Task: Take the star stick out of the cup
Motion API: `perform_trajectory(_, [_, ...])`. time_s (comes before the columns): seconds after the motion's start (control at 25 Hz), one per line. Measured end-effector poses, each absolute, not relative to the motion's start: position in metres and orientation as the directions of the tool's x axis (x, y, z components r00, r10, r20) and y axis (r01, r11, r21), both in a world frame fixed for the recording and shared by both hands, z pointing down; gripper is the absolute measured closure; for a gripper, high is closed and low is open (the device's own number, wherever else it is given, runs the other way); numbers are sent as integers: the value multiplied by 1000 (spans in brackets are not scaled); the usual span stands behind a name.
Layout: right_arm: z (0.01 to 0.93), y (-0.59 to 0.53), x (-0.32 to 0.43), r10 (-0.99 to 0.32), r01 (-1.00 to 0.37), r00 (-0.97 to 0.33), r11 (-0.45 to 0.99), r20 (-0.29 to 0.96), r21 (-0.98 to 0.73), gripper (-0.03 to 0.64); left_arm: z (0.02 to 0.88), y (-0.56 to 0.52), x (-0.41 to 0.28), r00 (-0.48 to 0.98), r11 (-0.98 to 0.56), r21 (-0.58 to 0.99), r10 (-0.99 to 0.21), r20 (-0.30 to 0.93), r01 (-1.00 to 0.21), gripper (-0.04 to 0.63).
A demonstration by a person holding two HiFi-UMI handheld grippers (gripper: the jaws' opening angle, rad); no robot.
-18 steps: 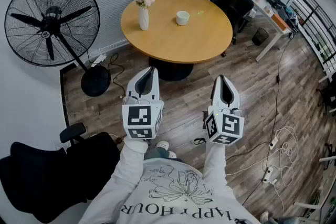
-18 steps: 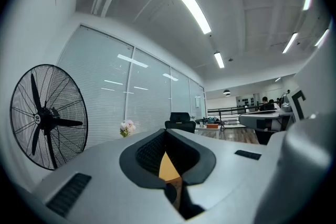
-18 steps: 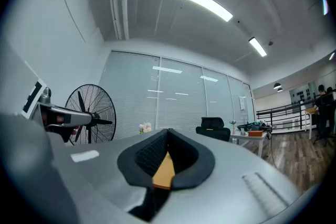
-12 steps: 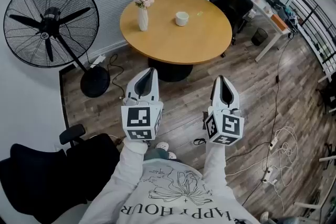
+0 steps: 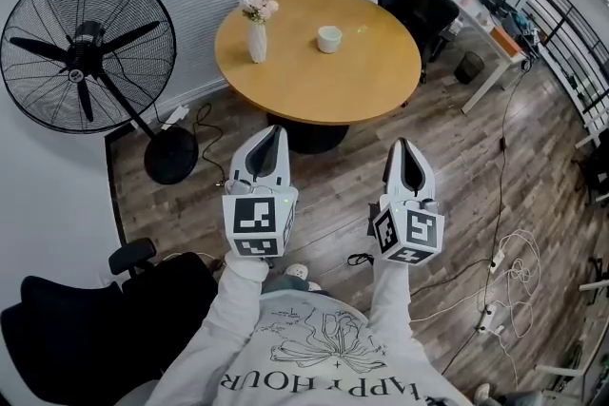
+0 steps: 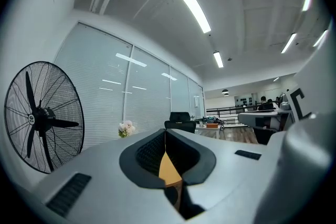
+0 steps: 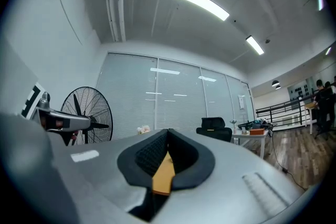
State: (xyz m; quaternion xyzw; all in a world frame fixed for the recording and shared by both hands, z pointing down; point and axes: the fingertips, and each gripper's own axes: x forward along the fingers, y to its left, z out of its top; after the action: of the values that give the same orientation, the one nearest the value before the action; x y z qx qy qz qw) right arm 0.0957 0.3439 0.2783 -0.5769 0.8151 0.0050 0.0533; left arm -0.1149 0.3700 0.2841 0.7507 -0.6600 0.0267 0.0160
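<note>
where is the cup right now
In the head view the cup stands on the round wooden table, to the right of the flower vase.

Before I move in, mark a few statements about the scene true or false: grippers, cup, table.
1. The left gripper and the right gripper are both shut with nothing between the jaws. True.
2. The vase stands on the round table, left of the white cup. True.
3. The white cup lies tipped over on the floor. False: it stands upright on the round table.
4. The right gripper touches the white cup. False: both grippers are short of the round table, over the wooden floor.
</note>
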Motion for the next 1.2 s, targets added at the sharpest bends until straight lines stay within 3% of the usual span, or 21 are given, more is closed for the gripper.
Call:
perform_trajectory(0.48, [295, 309, 78, -953, -953, -292, 297, -76, -60, 606, 300, 323, -124, 203, -203, 6, -976, 74, -979, 588])
perform_trajectory(0.88, [307, 285, 82, -963, -962, -265, 267, -43, -57, 606, 312, 294, -120, 239, -238, 19, -966, 99, -971, 522])
perform_trajectory(1.2, [313, 234, 93, -958, -956, -284, 285, -35, -61, 606, 317, 248, -108, 233, -233, 13, -966, 109, -972, 515])
